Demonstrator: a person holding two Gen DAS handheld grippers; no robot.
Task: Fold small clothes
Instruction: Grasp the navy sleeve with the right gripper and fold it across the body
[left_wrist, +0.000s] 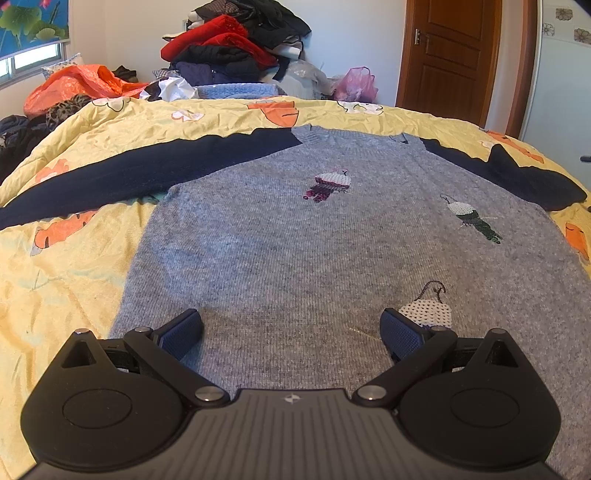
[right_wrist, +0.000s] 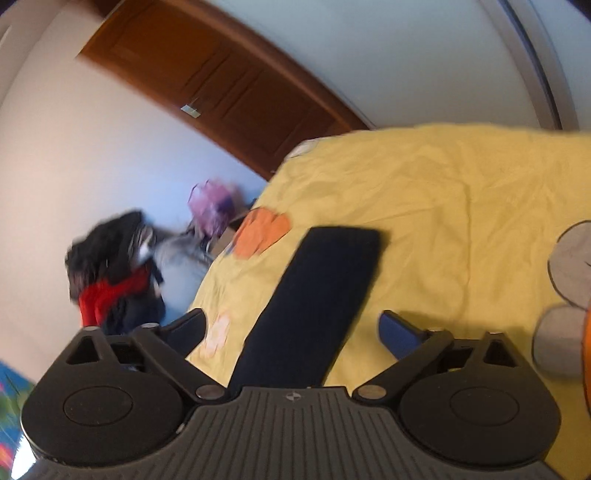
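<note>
A grey knitted sweater (left_wrist: 314, 240) with navy sleeves lies flat on the yellow quilt (left_wrist: 66, 258), sleeves spread to both sides. Small sequin figures decorate its front. My left gripper (left_wrist: 291, 332) hovers over the sweater's lower part, open, with nothing between its fingers. In the tilted, blurred right wrist view, one navy sleeve (right_wrist: 317, 295) runs across the quilt (right_wrist: 443, 203) from under my right gripper (right_wrist: 291, 328). That gripper stands open above the sleeve, its pads apart from the cloth.
A heap of red and black clothes (left_wrist: 229, 44) and an orange bag (left_wrist: 81, 85) lie behind the bed. A pink plastic bag (left_wrist: 356, 85) sits near the brown door (left_wrist: 447, 55). The quilt's edge falls away at the left in the right wrist view.
</note>
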